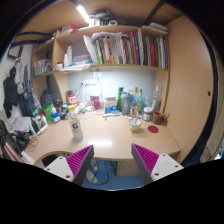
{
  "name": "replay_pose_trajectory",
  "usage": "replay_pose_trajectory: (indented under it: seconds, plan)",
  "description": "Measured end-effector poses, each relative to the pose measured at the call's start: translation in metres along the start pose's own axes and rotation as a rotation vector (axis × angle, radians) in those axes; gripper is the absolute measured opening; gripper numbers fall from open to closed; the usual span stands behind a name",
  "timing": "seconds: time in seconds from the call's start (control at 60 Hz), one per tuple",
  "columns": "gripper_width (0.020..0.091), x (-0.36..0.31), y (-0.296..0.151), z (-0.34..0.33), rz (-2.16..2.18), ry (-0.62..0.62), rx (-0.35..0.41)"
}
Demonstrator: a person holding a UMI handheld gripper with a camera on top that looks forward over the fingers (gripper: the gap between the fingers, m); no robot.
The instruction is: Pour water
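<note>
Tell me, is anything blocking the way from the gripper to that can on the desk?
Nothing visible does. The open gripper hangs before the wooden desk; the white cylindrical can stands beyond its left finger, bare desktop around it. The small glass cup stands apart.
</note>
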State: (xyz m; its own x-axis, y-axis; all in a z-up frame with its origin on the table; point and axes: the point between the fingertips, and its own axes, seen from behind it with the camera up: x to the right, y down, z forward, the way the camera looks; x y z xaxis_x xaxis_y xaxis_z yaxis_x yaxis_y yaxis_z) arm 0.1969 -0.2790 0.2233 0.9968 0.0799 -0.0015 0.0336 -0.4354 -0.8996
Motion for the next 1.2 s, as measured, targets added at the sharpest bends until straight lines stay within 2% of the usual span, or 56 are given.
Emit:
replay_pose_trajectory:
  seconds: [0.117,0.133,0.167,0.367,0.5,0.633,0.8,0.983,1.2]
  plan:
    - [0.0837,-0.004,0.006,-0.016,0.000,0.048,0.018]
    - [0.0837,0.004,0.000,0.001,0.000,0.051,0.016]
    - [0.0838,-0.013,0.010,-0.022,0.013,0.063,0.019]
    - [0.0840,-0.030,0.019,-0.037,0.033,0.088,0.023]
    - [0.0839,-0.044,0.023,-0.033,-0.001,0.065,0.029]
    - [0.0842,-0.081,0.023,-0.009,-0.007,-0.035,0.049]
    - [0.0847,-0.125,0.018,0.055,-0.007,-0.118,0.057]
    - [0.0843,-0.177,0.010,0.167,-0.029,-0.169,0.073]
    - [0.0844,-0.231,0.014,0.288,-0.010,-0.230,0.049]
